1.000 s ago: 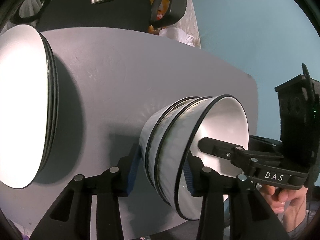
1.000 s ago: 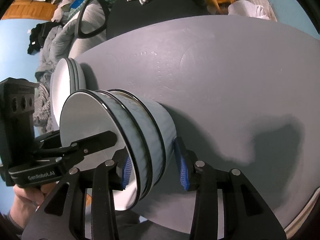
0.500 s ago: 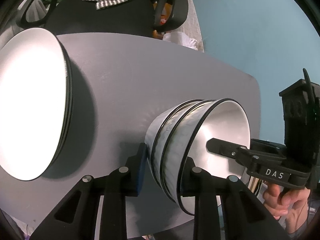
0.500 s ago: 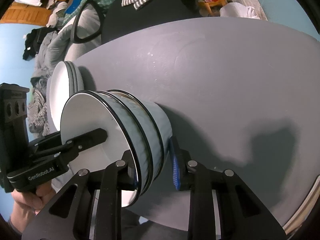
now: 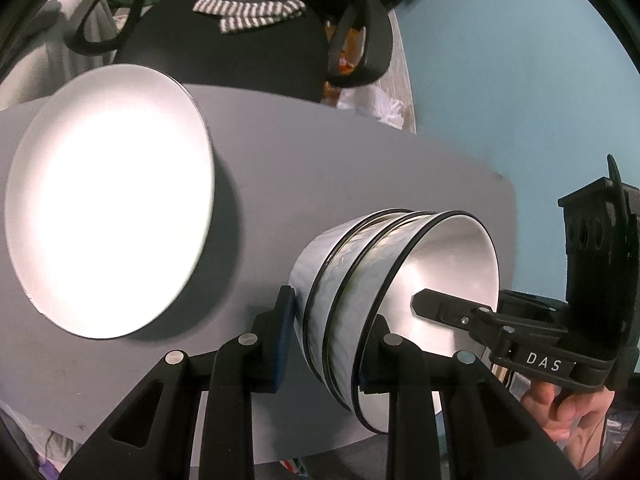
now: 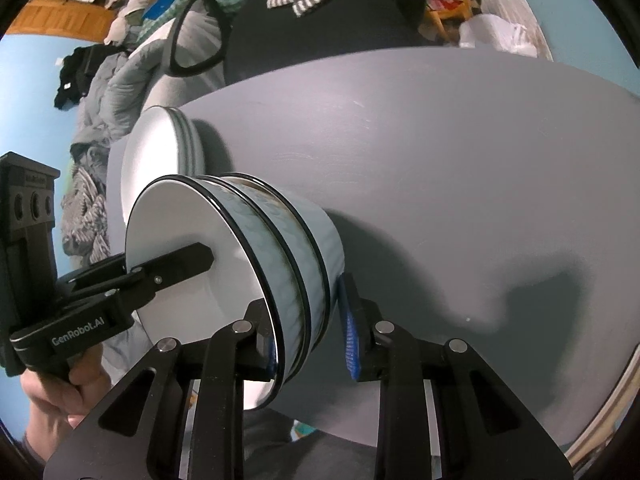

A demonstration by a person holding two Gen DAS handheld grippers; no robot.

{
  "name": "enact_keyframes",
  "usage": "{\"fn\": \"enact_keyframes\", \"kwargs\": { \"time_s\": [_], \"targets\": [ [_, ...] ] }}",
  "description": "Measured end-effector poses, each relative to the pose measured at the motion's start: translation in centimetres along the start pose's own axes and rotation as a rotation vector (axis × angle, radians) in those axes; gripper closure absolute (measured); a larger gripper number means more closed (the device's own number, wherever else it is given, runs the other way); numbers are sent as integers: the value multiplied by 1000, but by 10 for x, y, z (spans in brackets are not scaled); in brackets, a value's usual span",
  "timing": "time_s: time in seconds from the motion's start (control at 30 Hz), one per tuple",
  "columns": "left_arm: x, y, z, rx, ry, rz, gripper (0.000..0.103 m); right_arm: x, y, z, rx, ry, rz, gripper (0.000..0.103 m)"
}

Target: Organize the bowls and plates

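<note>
Stack of three nested bowls (image 5: 360, 300), dark-rimmed, is set on the grey table (image 5: 320, 184). It is straddled from opposite sides by the left gripper (image 5: 326, 340) and right gripper (image 6: 308, 340), both spread apart, pads beside the walls; contact cannot be told. Plate stack (image 5: 108, 208) is placed at 9 o'clock of the bowls.

My left gripper (image 5: 326, 340): jaws parted wide, one finger either side of a rim. My right gripper (image 6: 308, 340): the same, jaws spread, hand (image 5: 568, 412) wrapped round its handle.
</note>
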State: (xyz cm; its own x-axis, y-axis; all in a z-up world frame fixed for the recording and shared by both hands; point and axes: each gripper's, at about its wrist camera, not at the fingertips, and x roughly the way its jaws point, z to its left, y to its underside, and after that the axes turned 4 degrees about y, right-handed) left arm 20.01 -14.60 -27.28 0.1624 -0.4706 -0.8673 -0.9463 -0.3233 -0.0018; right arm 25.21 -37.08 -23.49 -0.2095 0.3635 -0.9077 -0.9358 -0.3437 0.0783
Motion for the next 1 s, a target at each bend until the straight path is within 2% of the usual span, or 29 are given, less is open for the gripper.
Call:
{"fn": "enact_keyframes", "kwargs": {
  "time_s": [0.5, 0.67, 0.83, 1.0],
  "targets": [
    [-60, -16, 28, -28, -24, -114, 78, -9, -27, 71, -108, 3, -27, 78],
    [-68, -22, 44, -53, -32, -141, 78, -5, -41, 94, -147, 6, -24, 78],
    [-78, -30, 71, -89, -32, -145, 78, 9, -56, 119, -177, 13, -13, 78],
    [-77, -42, 99, -106, -51, -114, 78, 30, -71, 142, -186, 20, 7, 78]
  ]
}}
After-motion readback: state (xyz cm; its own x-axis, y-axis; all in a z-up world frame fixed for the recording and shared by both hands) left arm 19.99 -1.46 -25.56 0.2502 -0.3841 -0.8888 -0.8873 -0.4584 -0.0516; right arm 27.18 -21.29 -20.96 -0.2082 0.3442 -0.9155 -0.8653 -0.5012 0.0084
